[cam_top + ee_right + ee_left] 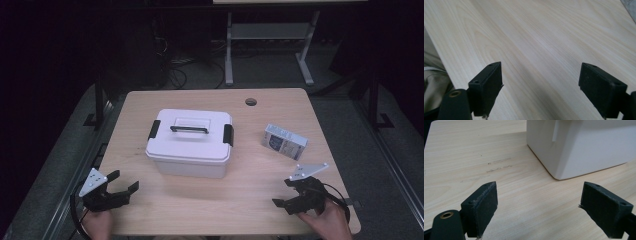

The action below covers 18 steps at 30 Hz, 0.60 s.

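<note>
A white box with a dark handle and two black clasps sits shut near the middle of the wooden surface. A small blue and white carton lies to its right, well apart from it. The left tool rests at the near left corner, its jaws spread wide with nothing between them, pointing toward the near left corner of the box. The right tool rests at the near right edge, near the carton, jaws likewise wide and empty over the bare surface. Neither tool touches the box or the carton.
</note>
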Motion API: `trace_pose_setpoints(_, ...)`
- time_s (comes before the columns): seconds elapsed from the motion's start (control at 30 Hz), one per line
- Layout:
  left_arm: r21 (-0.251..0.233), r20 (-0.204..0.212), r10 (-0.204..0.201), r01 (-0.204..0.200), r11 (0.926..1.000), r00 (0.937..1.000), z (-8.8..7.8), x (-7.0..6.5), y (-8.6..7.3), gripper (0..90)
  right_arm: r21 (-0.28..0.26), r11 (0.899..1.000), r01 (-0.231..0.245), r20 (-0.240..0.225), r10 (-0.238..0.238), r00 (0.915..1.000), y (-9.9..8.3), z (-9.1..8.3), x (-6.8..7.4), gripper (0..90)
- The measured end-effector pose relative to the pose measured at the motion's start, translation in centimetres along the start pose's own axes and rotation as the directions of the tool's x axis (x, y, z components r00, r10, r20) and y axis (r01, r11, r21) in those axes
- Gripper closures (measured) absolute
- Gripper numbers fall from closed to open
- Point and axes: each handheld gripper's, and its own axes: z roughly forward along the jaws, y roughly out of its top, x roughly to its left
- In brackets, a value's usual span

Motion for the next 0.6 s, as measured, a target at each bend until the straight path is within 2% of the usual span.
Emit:
trace_pose_setpoints(0.13, 0.0, -0.001, 0.001, -0.001, 1.0, 1.0, 0.0, 0.0, 0.0, 13.2, 0.013, 1.0, 0.007, -0.008, -0.007, 0.9999, 0.9, -0.6, 0.2, 18.2)
trace_pose_setpoints(0.27, 0.0, -0.001, 0.001, -0.001, 1.0, 1.0, 0.0, 0.0, 0.0, 13.2, 0.022, 1.0, 0.02, 0.004, -0.021, 0.9998, 2.1, -1.4, 0.5, 18.3)
trace_pose_setpoints(0.33, -0.002, -0.001, -0.001, 0.001, 1.0, 1.0, -0.1, 0.1, 0.0, 13.2, 0.032, 0.999, 0.04, -0.027, -0.039, 0.9989, 3.0, -2.2, 0.7, 18.3)
trace_pose_setpoints(0.6, -0.003, -0.002, -0.003, 0.003, 1.0, 1.0, -0.1, 0.0, 0.0, 13.2, 0.061, 0.995, 0.081, -0.046, -0.079, 0.9958, 5.2, -3.0, 1.1, 18.3)
